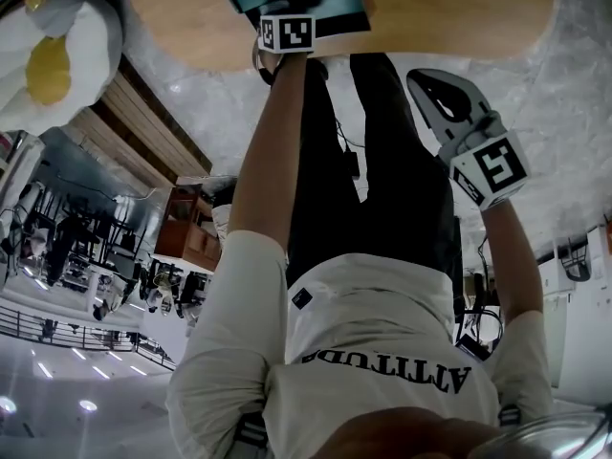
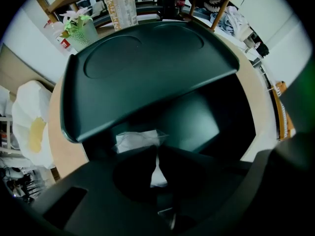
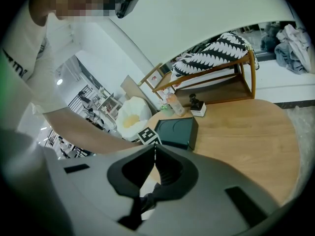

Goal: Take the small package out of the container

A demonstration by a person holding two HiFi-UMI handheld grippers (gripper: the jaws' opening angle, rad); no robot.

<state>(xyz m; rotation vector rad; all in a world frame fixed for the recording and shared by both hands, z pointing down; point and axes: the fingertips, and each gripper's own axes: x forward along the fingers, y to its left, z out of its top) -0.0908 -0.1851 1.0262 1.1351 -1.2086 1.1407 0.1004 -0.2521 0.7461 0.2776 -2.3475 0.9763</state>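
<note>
A dark green container (image 2: 206,127) stands on the round wooden table with its lid (image 2: 147,68) raised. Inside lies the small package (image 2: 135,140), white in clear wrap. My left gripper (image 2: 157,155) reaches straight down into the box, and its jaws are closed on an edge of the package, white wrap showing between the tips. In the head view only its marker cube (image 1: 287,32) shows at the container (image 1: 325,8). My right gripper (image 3: 155,149) is shut and empty. It hovers off to the side of the container (image 3: 177,132) and appears grey in the head view (image 1: 426,84).
The wooden table (image 3: 246,141) has bare room to the right of the box. A bottle (image 3: 175,104) and a small black-and-white object (image 3: 198,108) stand behind it. A wooden rack (image 3: 216,87) with striped cloth and a white-and-yellow cushion (image 3: 130,114) lie beyond.
</note>
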